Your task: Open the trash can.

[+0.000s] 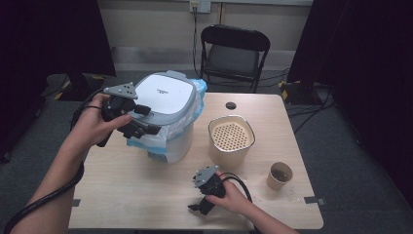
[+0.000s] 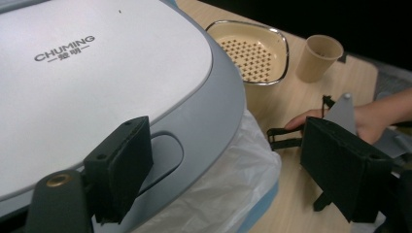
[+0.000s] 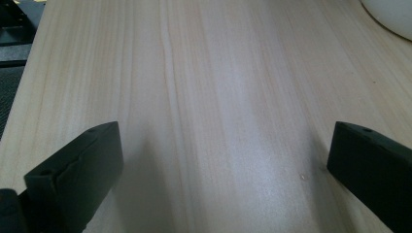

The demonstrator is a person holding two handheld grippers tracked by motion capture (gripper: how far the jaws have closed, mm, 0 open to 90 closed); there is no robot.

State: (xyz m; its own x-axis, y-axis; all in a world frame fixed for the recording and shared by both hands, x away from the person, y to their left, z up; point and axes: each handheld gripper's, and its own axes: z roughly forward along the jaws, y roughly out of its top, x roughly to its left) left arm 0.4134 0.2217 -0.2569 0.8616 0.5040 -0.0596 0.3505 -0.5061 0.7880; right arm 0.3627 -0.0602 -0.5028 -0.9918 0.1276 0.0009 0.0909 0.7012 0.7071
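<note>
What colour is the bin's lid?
The lid is white with a grey rim, clearest in the left gripper view.

Two black jaws of the right gripper (image 3: 228,170) are seen rising from seven and four o'clock, spread wide apart with nothing held between them. Bare pale wooden table (image 3: 218,87) is shown beneath and beyond them. A curved white edge (image 3: 391,14) is glimpsed at one o'clock; dark flooring (image 3: 14,39) is seen at ten o'clock.
</note>
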